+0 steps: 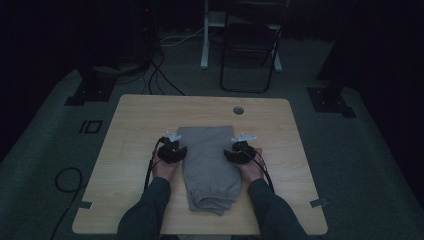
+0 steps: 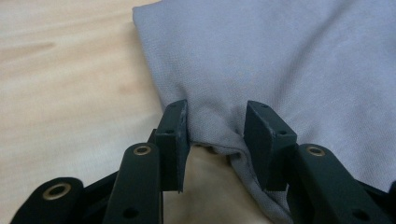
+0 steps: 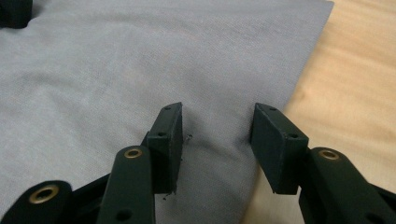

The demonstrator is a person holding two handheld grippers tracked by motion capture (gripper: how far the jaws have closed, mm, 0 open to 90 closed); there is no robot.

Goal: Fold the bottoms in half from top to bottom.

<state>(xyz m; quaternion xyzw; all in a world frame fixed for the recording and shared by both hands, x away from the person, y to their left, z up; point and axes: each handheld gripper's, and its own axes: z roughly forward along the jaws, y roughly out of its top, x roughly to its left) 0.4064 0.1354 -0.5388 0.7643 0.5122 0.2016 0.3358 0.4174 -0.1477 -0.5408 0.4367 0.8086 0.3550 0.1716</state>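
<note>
A folded grey garment (image 1: 207, 165) lies lengthwise in the middle of the wooden table (image 1: 135, 125), its cuffed end toward the person. My left gripper (image 1: 179, 151) sits at its left edge. In the left gripper view the jaws (image 2: 215, 119) stand apart with a raised fold of the grey cloth (image 2: 280, 60) between them. My right gripper (image 1: 231, 154) is at the garment's right edge. Its jaws (image 3: 217, 119) are open over the cloth (image 3: 140, 70), just inside the edge, with bare table (image 3: 355, 79) to the right.
A round cable hole (image 1: 238, 110) is in the table's far side. Beyond the table stand a dark folding chair (image 1: 250, 50) and floor cables (image 1: 160, 75). A cable loop (image 1: 67, 180) lies on the carpet at left. Bare wood (image 2: 70, 84) flanks the garment.
</note>
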